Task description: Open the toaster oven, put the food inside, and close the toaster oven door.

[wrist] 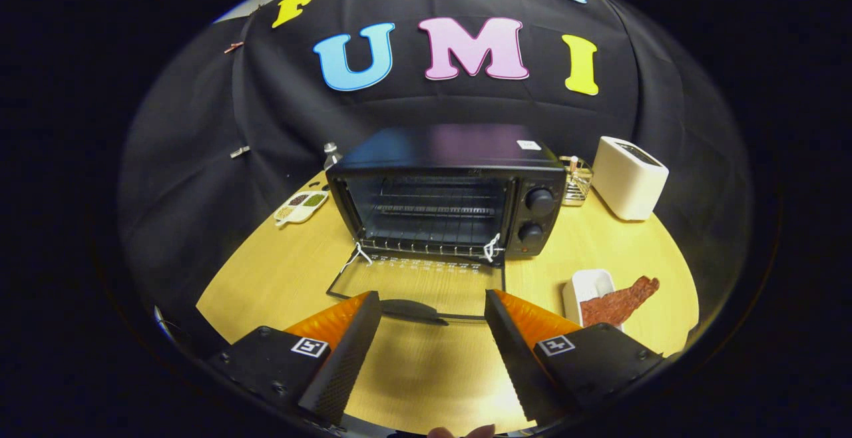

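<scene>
A black toaster oven [452, 188] stands on the round wooden table [279, 278], beyond my fingers. Its glass door [426, 285] lies folded down flat toward me, and the door's dark handle [413, 309] sits just ahead of my fingertips. Wire racks show inside the cavity, with nothing on them. A reddish-brown strip of food [619, 301] lies across a small white dish [589, 291] to the right of the door, beside my right finger. My gripper [432, 305] is open, with nothing between its fingers.
A white pop-up toaster [629, 177] stands right of the oven, with a small wire rack [576, 180] between them. Left of the oven lie a divided white dish of seeds [301, 208] and a small bottle [331, 155]. A fingertip shows at the table's near edge.
</scene>
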{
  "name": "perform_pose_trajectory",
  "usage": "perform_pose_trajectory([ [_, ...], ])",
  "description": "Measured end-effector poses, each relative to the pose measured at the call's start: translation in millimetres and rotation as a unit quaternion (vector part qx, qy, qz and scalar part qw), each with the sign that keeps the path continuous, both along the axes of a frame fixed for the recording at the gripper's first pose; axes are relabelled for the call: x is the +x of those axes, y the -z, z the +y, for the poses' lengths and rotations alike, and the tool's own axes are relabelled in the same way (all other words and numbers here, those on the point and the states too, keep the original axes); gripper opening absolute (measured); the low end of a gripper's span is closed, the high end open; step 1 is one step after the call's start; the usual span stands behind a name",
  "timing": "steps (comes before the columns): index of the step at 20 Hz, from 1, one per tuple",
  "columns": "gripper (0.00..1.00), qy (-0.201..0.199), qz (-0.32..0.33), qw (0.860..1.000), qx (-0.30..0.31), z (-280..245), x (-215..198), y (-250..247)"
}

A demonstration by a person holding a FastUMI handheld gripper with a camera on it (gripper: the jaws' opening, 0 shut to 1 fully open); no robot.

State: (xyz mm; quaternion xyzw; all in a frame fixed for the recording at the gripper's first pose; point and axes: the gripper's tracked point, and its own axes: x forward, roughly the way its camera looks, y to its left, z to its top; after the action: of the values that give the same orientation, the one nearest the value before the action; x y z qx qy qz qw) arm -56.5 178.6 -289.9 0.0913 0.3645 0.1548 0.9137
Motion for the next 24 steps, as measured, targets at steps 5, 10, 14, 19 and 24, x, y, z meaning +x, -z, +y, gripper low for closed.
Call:
perform_pose_trajectory([
  [5, 0.96, -0.006, -0.005, 1.000, 0.009, -51.4, 12.5, -28.0],
  [10, 0.96, -0.034, -0.004, 0.999, 0.002, -112.2, 29.8, -56.5],
  [14, 0.96, -0.097, 0.033, 0.994, -0.033, -164.9, 37.0, -35.8],
  [19, 0.96, -0.127, 0.112, 0.985, -0.024, -217.5, 38.3, 9.1],
  [24, 0.97, -0.138, 0.200, 0.970, 0.030, -244.0, 45.3, 64.6],
])
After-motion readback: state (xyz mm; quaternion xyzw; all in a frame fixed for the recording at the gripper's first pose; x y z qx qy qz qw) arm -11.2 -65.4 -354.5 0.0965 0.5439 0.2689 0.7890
